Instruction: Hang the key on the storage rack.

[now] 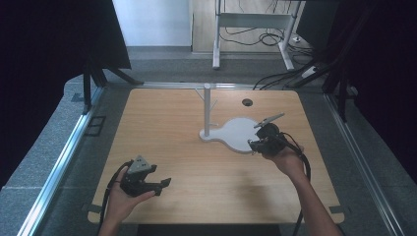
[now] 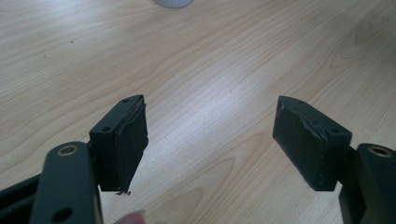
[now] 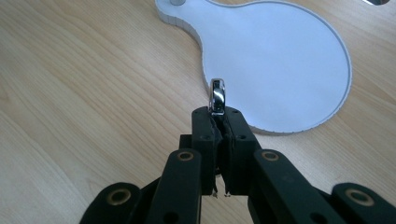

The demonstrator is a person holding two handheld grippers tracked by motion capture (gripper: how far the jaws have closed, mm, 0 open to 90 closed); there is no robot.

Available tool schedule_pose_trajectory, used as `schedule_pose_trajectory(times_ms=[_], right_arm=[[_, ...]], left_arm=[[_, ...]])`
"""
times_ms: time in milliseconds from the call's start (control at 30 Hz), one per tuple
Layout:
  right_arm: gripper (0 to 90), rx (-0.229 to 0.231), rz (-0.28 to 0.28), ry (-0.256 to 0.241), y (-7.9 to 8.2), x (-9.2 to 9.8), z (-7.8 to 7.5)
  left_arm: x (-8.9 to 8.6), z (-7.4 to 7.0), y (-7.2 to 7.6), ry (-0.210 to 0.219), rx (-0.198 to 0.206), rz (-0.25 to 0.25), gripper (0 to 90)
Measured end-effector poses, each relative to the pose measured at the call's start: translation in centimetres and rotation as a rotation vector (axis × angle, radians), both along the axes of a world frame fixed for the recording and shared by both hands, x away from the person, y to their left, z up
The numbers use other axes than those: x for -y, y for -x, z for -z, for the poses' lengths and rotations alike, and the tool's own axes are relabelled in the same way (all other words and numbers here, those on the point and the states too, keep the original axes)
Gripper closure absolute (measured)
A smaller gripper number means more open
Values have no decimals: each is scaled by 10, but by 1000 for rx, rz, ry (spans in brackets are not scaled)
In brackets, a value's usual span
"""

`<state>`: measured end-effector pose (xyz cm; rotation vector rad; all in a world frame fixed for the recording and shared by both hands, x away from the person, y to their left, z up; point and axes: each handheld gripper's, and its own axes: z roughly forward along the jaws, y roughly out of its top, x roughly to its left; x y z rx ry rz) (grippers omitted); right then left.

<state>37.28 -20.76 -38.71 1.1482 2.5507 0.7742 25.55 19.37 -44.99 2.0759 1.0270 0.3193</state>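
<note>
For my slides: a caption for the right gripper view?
Right gripper shut on a silver ring beside the white stand base on the wooden table.

Silver ring (image 3: pixel 217 95) pinched in jaws; white tray (image 3: pixel 280 60) behind

Lab-like recording room, black curtains (image 1: pixel 44 44), floor cables (image 1: pixel 275 78), lone wooden table (image 1: pixel 167 132)

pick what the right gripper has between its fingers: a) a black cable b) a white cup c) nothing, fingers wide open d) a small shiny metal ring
d: in the right gripper view the right gripper has its fingers pressed together on a small shiny metal ring, which sticks up above them, over the edge of the white stand base.
</note>
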Motion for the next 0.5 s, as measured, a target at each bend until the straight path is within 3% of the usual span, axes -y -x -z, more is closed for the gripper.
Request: schedule_pose_trajectory(times_ms=[500], right_arm=[[849,9,21,-11,-11,-4,-1]], left_arm=[[-1,0,0,-3,-2,1,270]])
